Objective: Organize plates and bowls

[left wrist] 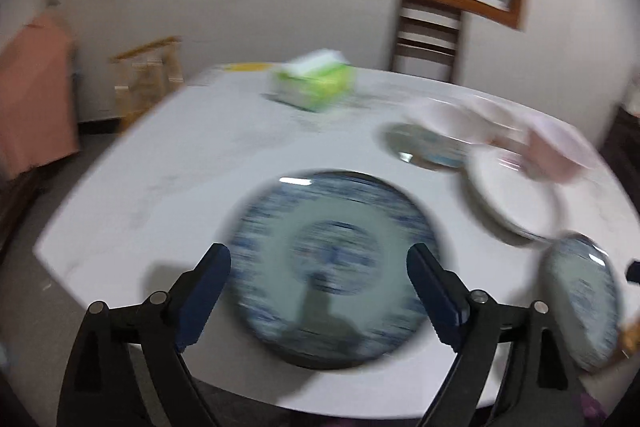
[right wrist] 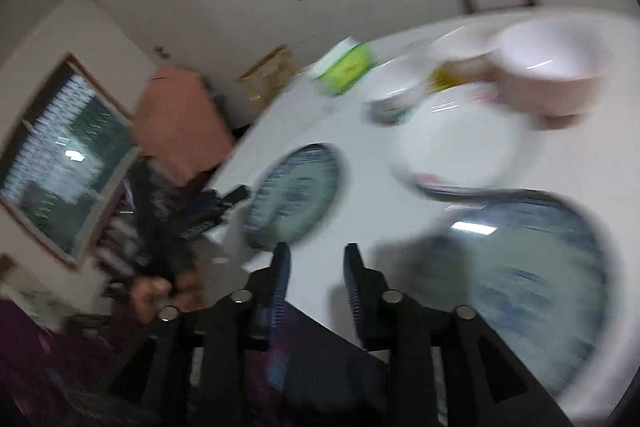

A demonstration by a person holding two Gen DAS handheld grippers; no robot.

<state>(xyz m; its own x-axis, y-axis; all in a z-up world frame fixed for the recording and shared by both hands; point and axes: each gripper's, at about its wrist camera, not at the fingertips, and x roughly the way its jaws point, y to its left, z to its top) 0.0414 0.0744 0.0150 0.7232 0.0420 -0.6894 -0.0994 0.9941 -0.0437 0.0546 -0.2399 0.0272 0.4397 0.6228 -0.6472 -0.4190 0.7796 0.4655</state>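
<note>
1. Hovering over the near edge of the white table (left wrist: 160, 163), the left gripper (left wrist: 319, 269) is standing wide open and holding nothing; its fingers are framing a blue plate (left wrist: 334, 267) below, probably lining up to take it by the rim.
2. The right gripper (right wrist: 316, 269) is sitting partly open, with a narrow gap between its fingers, and is also gripping nothing; it is tilting over the table's edge between two blue plates, the nearer one (right wrist: 536, 291) lying to its right.
3. The dishes are lying spread over the table instead of stacked: a white plate (left wrist: 512, 195) beside the blue ones, a pink bowl (right wrist: 548, 75) and a small white bowl (right wrist: 394, 99) further back, so the sorting is looking barely begun.
4. A green tissue box (left wrist: 314, 83) is sitting further back, apart from the dishes.
5. Heavy blur is smearing both views, so the patterns on the plates are unreadable, and it is hard to tell whether the white plate is resting on another dish.
6. The second blue plate (left wrist: 580, 299) is getting squeezed at the right edge of the left view, and the table's near corner is hiding behind the gripper bodies.
</note>
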